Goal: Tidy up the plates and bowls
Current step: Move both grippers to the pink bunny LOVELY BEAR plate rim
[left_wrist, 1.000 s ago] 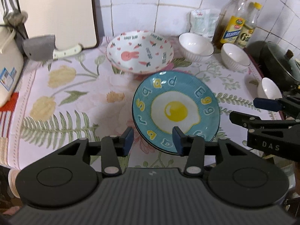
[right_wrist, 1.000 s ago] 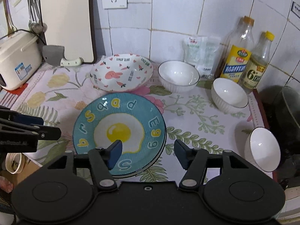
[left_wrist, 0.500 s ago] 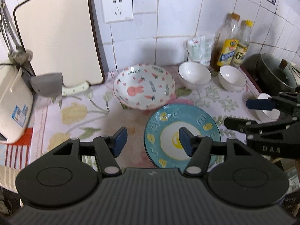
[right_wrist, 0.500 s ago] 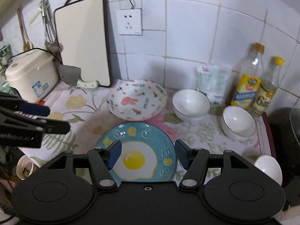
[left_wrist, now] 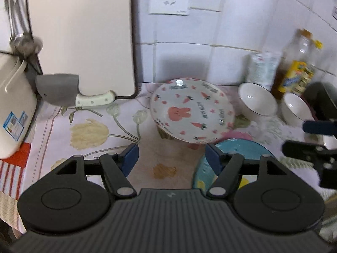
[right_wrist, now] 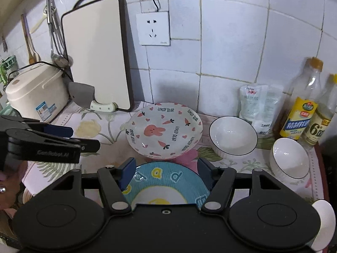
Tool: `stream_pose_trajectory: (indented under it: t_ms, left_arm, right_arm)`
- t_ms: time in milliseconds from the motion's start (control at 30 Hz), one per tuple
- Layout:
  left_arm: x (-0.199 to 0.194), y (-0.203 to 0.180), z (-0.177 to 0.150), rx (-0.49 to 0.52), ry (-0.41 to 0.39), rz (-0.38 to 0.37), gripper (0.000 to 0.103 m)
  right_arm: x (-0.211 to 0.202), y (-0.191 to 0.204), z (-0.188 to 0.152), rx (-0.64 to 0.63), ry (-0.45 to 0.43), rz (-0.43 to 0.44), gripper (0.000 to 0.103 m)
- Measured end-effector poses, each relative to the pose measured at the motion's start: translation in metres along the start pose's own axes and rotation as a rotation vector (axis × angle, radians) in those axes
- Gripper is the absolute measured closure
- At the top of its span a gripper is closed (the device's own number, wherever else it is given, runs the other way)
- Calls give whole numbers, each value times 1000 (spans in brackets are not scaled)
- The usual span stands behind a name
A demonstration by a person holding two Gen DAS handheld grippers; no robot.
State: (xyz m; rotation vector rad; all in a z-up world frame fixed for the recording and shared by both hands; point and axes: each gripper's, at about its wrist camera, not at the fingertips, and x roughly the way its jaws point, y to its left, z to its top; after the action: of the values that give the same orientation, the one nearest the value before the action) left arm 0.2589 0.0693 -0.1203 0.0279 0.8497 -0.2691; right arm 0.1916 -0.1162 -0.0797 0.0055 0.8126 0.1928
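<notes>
The blue egg plate (right_wrist: 162, 181) lies flat on the counter cloth just before the rabbit plate (right_wrist: 164, 129), beneath my empty right claw (right_wrist: 166, 169) (left claw (left_wrist: 171, 157) is spreading, empty), ready for stacking.

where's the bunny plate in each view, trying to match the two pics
Left wrist view: bunny plate sits right of centre, beyond the claw tips.
Right wrist view: bunny plate sits at centre, just behind the blue egg plate.
Shared landmark: the cutting board against the wall, left of it.
</notes>
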Motion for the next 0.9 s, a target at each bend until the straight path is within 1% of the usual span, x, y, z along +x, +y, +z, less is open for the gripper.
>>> stream_pose_trajectory:
  t_ms: [167,200,267,367,433,467,567,667,800,900]
  left_arm:
    - [32,14,1,-62,-28,19,34]
    - [36,15,2,-70,-37,18,34]
    - [45,18,4,-82,-64,-8,32]
    - [55,18,9,-93,-103,-5,31]
    - [63,18,12,-98,-118,6,30]
    - [68,17,14,-98,-117,13,30]
    - [87,13,19,-97,-95,20,30]
    - [105,12,19,-108,-70,22,30]
    - [125,11,18,-133,-37,38,30]
    - [135,12,16,-143,-23,48,32]
  right_arm:
    - [26,-8,2,34,1,22,34]
    - [32,-9,2,39,2,22,34]
    - [42,-12,2,52,-6,29,34]
    - [57,-17,2,79,-42,9,34]
    - [68,-24,-1,101,-78,37,34]
    - [75,-28,-2,122,-85,51,34]
    - [96,-39,-5,179,-82,52,34]
    - [118,-48,-8,223,-65,59,34]
    - [144,-51,-10,233,-26,25,34]
    - [161,-53,-10,245,-8,18,34]
